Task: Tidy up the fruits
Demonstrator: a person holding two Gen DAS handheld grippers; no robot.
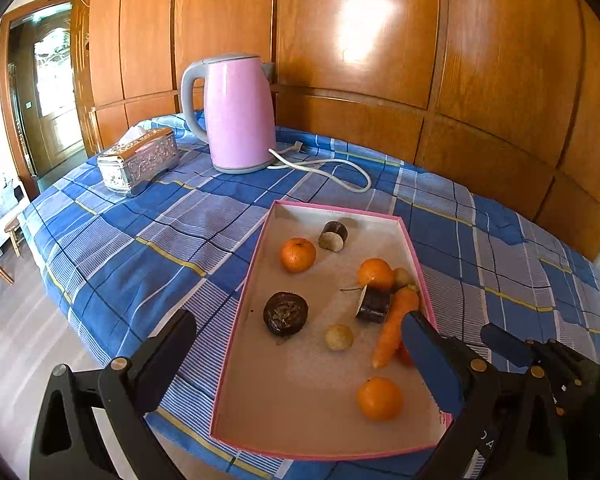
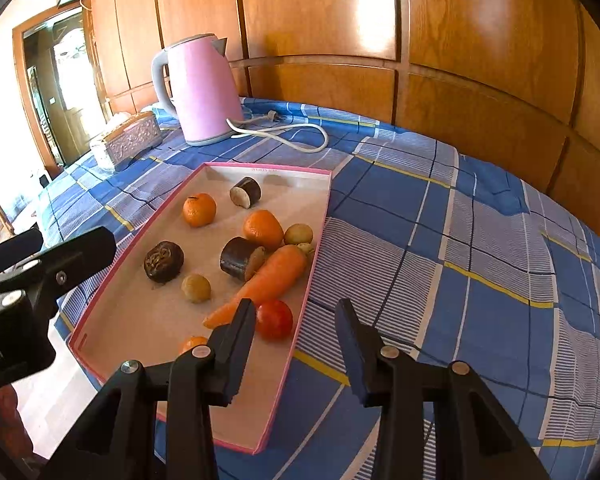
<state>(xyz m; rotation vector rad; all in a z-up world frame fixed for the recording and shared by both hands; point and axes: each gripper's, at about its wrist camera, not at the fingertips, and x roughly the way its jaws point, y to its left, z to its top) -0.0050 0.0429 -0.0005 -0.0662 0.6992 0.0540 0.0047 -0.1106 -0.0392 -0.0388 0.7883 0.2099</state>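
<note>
A pink-rimmed shallow box (image 1: 300, 424) (image 2: 320, 216) lies on the blue checked tablecloth. In it are three oranges (image 1: 298, 255) (image 2: 199, 209), a carrot (image 1: 394, 326) (image 2: 268, 280), a red fruit (image 2: 275, 319), dark cut fruit pieces (image 1: 286, 313) (image 2: 163, 261) and small yellowish fruits (image 1: 339, 337) (image 2: 196, 288). My left gripper (image 1: 296, 356) is open and empty, spread wide over the box's near end. My right gripper (image 2: 296, 320) is open and empty, straddling the box's right rim beside the red fruit.
A pink kettle (image 1: 238, 114) (image 2: 200, 88) with a white cord (image 1: 328, 170) stands at the back. A silver tissue box (image 1: 140, 160) (image 2: 130, 138) sits to its left. Wooden panels line the wall behind. The table's edge drops off at the left.
</note>
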